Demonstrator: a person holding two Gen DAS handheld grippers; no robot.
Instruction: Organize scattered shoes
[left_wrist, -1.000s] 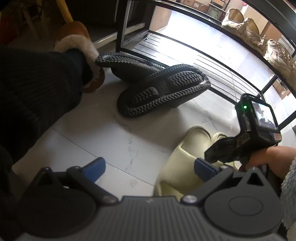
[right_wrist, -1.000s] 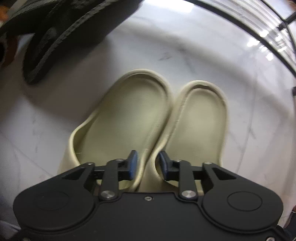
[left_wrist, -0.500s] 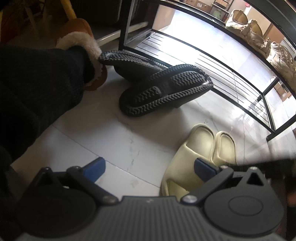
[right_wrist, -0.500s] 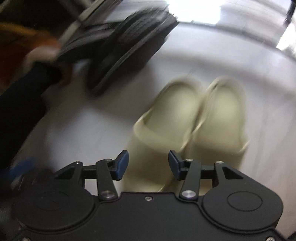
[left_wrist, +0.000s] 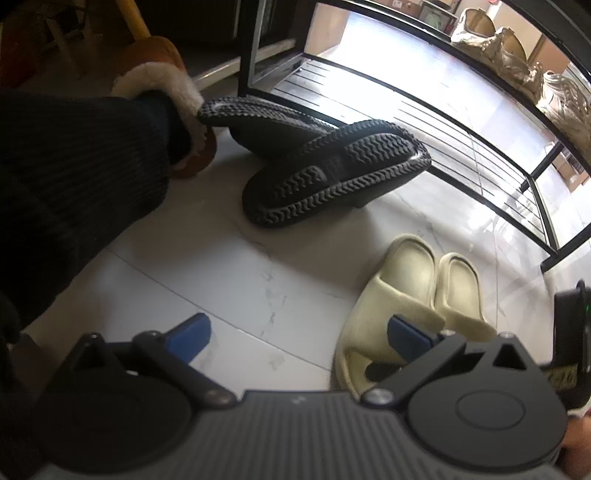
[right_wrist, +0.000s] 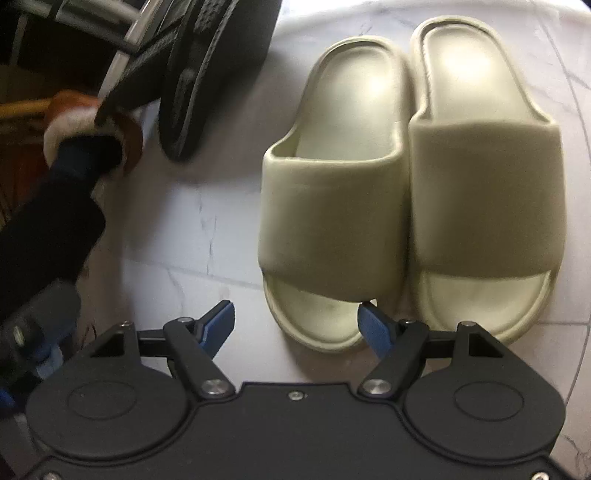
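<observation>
A pair of beige slides (right_wrist: 406, 184) stands side by side on the white tile floor, also visible in the left wrist view (left_wrist: 417, 295). My right gripper (right_wrist: 295, 325) hovers at their toe end, its jaws opening. The left slide's toe shows between the blue pads, which do not press on it. Two black slippers (left_wrist: 332, 177) lie tipped on their sides, soles showing, beside the black rack (left_wrist: 443, 122); they appear again at the top left (right_wrist: 207, 74). My left gripper (left_wrist: 297, 334) is open over bare floor, holding nothing.
A person's dark-trousered leg (left_wrist: 74, 177) in a brown fur-lined slipper (left_wrist: 162, 81) stands left of the black slippers. Pale shoes (left_wrist: 517, 55) sit on the rack's upper shelf. The right gripper's body (left_wrist: 572, 332) shows at the right edge.
The right gripper was shut on the slides' adjoining walls; it let go, opened, rolled and drew back toward their toes. In the left view it left the slides for the right edge.
</observation>
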